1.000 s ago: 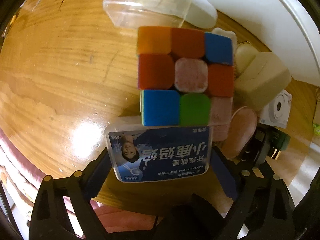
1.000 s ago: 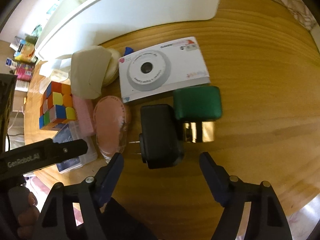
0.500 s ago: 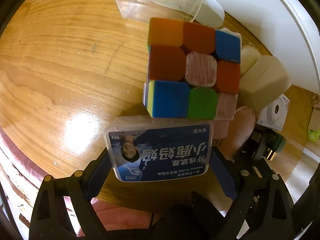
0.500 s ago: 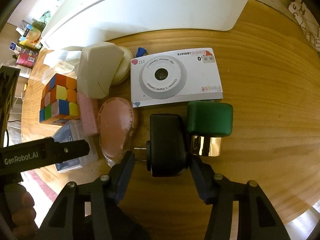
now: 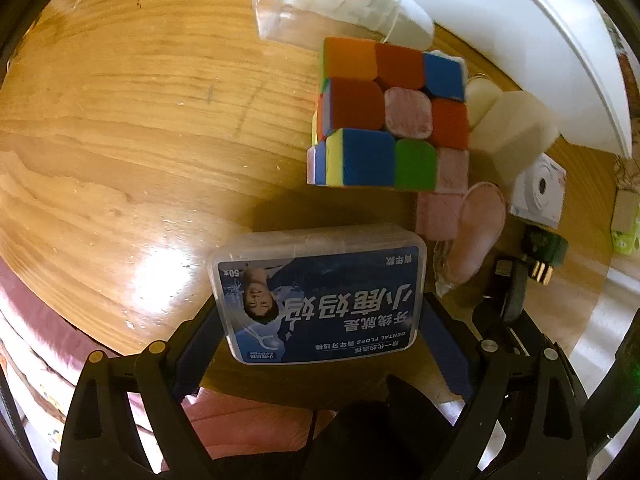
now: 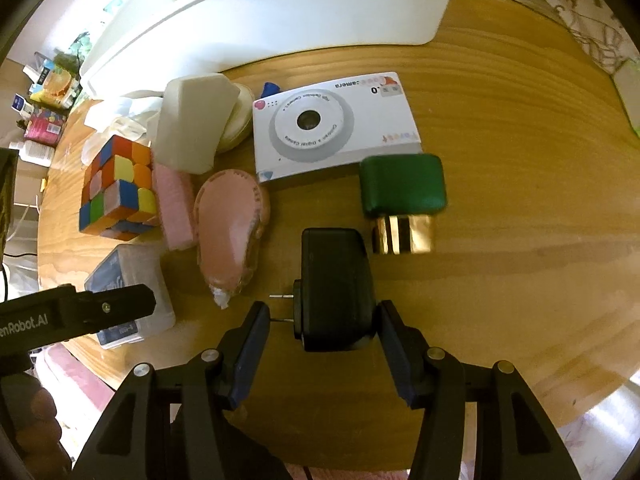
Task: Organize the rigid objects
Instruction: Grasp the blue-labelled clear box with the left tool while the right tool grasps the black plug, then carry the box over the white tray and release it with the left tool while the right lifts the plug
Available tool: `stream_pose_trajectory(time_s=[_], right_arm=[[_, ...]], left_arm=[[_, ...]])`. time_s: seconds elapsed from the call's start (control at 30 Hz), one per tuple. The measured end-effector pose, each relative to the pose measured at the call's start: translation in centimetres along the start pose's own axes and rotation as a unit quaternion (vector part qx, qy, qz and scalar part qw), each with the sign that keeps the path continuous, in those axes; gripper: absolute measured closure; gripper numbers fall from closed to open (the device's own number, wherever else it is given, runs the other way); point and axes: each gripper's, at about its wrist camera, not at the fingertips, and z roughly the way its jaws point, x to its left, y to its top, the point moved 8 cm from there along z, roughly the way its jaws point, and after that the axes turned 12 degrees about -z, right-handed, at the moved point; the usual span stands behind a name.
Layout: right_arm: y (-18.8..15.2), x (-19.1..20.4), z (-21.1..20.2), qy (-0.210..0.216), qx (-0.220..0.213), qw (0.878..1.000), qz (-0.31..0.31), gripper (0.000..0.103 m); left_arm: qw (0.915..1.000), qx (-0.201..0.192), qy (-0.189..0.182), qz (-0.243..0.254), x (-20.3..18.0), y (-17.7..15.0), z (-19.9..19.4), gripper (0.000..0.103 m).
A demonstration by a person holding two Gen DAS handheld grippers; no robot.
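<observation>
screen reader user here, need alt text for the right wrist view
The right gripper straddles a black plug adapter lying on a round wooden table, its right finger at the adapter's side, its left finger apart from it. Beyond lie a green and gold bottle, a white camera box, a pink pouch and a Rubik's cube.

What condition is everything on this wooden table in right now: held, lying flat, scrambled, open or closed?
Left gripper: shut on the clear dental floss box.
Right gripper: open, straddling the black plug-in charger, which lies on its side.
Multicoloured puzzle cube: scrambled, resting on the table.
White toy camera box: lying flat, lens picture up.
Green-capped gold bottle: lying on its side.
</observation>
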Motion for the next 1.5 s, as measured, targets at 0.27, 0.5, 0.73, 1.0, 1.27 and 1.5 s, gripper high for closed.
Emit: stream_pose_trajectory(time_s=[0.27, 0.5, 0.73, 1.0, 1.27, 1.5], right_arm=[[-0.4, 1.4, -3.5, -0.017, -0.050, 0.999, -0.003, 0.048], [0.4, 3.5, -6.3, -0.023, -0.104, 0.994, -0.024, 0.048], [2.3, 3.9, -9.8, -0.028, -0.168, 0.984, -0.050, 0.048], [5.3, 3.3, -13.6, -0.035, -0.235, 0.969, -0.071, 0.048], [7.8, 2.5, -16.3, -0.043, -0.300, 0.949, -0.082, 0.048], [10.4, 2.0, -17.4, -0.030, -0.372, 0.923, -0.092, 0.068]], left_arm=[[0.9990, -0.032, -0.004, 0.031, 0.5, 0.0, -3.4, 0.009], [0.9957, -0.080, -0.010, 0.046, 0.0, -0.2, -7.6, 0.009], [0.9840, -0.164, -0.018, 0.068, -2.0, 0.4, -13.3, 0.009], [0.9603, -0.250, -0.075, 0.099, -5.8, 1.2, -18.6, 0.009], [0.9326, -0.313, -0.131, 0.123, -8.3, 3.0, -21.4, 0.009], [0.9032, -0.370, -0.167, 0.138, -10.0, 4.6, -22.9, 0.009]])
